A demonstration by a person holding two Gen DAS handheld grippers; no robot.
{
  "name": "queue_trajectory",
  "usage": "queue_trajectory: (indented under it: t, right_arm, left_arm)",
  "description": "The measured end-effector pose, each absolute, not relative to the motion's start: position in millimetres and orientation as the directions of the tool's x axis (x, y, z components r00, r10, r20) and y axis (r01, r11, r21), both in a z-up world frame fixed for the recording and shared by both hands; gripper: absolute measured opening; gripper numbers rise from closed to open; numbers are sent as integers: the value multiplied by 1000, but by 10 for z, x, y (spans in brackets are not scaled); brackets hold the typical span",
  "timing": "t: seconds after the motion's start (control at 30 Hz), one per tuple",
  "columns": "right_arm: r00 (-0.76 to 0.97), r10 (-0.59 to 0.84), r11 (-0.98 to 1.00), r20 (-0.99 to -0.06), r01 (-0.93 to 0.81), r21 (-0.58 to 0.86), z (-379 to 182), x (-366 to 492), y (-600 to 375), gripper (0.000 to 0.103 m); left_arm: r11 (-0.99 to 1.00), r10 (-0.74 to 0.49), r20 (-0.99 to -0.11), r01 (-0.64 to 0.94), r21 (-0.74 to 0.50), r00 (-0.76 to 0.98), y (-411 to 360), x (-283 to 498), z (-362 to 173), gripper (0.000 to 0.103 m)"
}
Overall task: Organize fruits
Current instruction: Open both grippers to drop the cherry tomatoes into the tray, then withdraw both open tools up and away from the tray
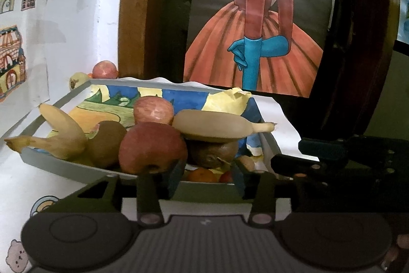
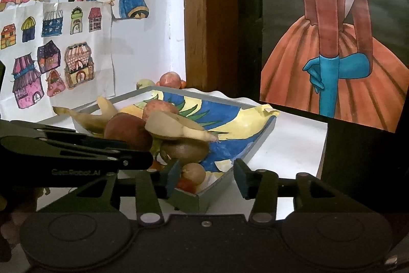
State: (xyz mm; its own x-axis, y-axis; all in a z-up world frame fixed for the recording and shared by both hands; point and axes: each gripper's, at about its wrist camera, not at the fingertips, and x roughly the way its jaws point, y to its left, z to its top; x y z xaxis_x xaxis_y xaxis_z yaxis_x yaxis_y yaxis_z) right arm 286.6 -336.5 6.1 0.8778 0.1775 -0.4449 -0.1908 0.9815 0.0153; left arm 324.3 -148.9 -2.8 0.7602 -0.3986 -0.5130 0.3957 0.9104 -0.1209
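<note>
A grey tray (image 1: 38, 126) lined with a painted sheet holds heaped fruit: bananas (image 1: 64, 134), red apples (image 1: 150, 147), brown kiwis (image 1: 107, 145), an orange (image 1: 203, 175). My left gripper (image 1: 207, 178) is open, its fingertips at the tray's near wall just below the big apple. My right gripper (image 2: 207, 179) is open too, with the tray's near corner (image 2: 198, 201) between its fingers (image 2: 241, 179) and a small brown fruit (image 2: 194, 173) just ahead. Each gripper shows in the other's view, the left gripper (image 2: 143, 160) coming in from the left.
A red apple (image 1: 104, 69) and a yellow-green fruit (image 1: 76, 79) lie behind the tray against the wall. The white tabletop (image 2: 288, 145) ends at the right beside a dark wooden frame (image 1: 133, 17) with a large drawing. Children's drawings cover the wall (image 2: 64, 42).
</note>
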Motion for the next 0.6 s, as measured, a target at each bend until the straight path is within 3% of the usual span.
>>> queue_trajectory:
  t: [0.6]
  right_arm:
    - [905,166,985,-392,-174,16,274,2666,-3372,76]
  left_arm:
    - [935,-348,-451,340,-101,822,-1331,3034,203,84]
